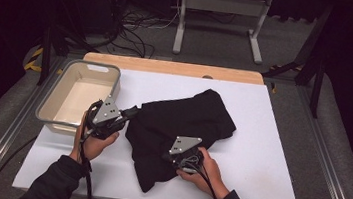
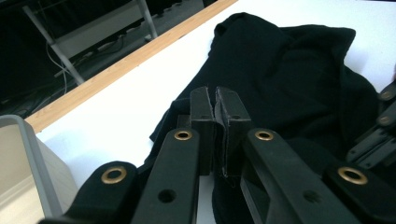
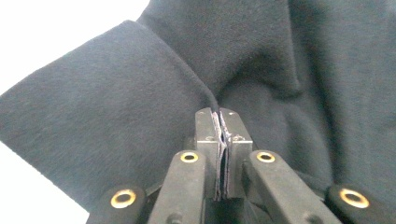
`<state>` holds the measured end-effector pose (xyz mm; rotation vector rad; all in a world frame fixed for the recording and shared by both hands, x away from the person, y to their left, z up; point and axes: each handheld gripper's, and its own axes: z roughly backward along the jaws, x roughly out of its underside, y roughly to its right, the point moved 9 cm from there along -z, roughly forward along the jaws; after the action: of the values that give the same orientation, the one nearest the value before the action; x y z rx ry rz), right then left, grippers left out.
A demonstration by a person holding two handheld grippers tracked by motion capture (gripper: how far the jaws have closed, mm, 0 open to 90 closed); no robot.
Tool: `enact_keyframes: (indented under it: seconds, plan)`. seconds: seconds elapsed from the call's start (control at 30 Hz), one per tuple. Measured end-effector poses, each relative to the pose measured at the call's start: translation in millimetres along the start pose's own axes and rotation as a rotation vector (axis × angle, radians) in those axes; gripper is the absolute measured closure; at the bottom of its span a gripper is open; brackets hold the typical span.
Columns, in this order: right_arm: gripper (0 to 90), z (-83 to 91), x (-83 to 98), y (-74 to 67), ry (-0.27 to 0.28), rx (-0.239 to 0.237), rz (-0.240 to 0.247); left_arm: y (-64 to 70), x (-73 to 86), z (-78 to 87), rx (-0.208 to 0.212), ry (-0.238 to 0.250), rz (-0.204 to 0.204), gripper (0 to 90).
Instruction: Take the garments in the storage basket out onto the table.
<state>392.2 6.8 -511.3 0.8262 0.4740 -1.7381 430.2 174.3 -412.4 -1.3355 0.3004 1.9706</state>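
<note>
Garment: black cloth [image 1: 181, 130] lies crumpled in the middle of the white desk [image 1: 268, 155], between the two hands, one flap running down toward the near edge.
Left tongs: left tongs [image 1: 130, 113] sit at the cloth's left edge, jaws clenched together; in the left gripper view [image 2: 215, 109] a thin dark fold runs between the pads, so they pinch the cloth's edge.
Right tongs: right tongs [image 1: 170, 155] rest on the lower part of the cloth, clenched; in the right gripper view [image 3: 219, 122] the pads meet at a fold, and a seam of the cloth [image 3: 140, 116] runs right into the tips. Pinched or just pressed against it? Cannot tell.
Left hand: left hand [image 1: 94, 143] grips the tool from below, beside the bin, cable trailing down along the sleeve.
Right hand: right hand [image 1: 206, 173] holds its tool low over the cloth, near the desk's front edge.
Bin: grey bin [image 1: 52, 108] stands at the desk's left side, just beside the left tongs, apart from the cloth.
Desk: wooden strip [image 1: 168, 67] shows along the far edge.
</note>
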Motion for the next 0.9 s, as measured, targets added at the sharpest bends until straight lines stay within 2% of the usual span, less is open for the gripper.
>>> enact_keyframes:
  seconds: [0.07,0.27,0.4,0.43,0.47,0.53,0.57,0.63,0.67,0.8,0.9]
  plan:
    - [88.1,12.9,-1.2,0.4,0.03,0.002,-0.007,-0.4,0.0,0.7,0.0,0.002,0.001,86.7]
    - [88.1,73.4,-5.1,6.4,0.16,0.086,-0.033,0.4,0.4,3.6,0.004,0.0,-0.001,86.9]
    - [88.1,128.2,6.3,15.6,0.243,0.168,-0.051,2.5,0.0,9.6,0.006,0.006,-0.003,86.9]
    - [88.1,145.0,8.9,19.1,0.284,0.19,-0.069,3.5,-0.3,11.6,0.007,0.008,-0.004,86.9]
    - [88.1,145.0,8.9,19.1,0.284,0.19,-0.069,3.5,-0.3,11.6,0.007,0.008,-0.004,86.9]
    - [88.1,178.7,16.4,24.8,0.357,0.229,-0.114,8.3,-1.4,15.6,0.023,0.012,-0.004,86.9]
    - [88.2,199.1,24.6,26.5,0.384,0.273,-0.127,12.8,-2.2,20.1,0.027,0.013,-0.015,86.9]
    - [88.2,210.8,31.3,26.7,0.394,0.301,-0.145,18.1,-2.8,26.6,0.033,0.014,-0.024,86.9]
    - [88.2,210.8,31.3,26.7,0.394,0.301,-0.145,18.1,-2.8,26.6,0.033,0.014,-0.024,86.9]
    - [88.0,234.6,49.2,26.7,0.41,0.37,-0.189,24.6,-1.8,43.3,0.048,0.029,-0.02,86.5]
    - [87.3,238.8,55.6,26.7,0.408,0.381,-0.203,28.6,1.3,52.7,0.068,0.036,-0.006,85.9]
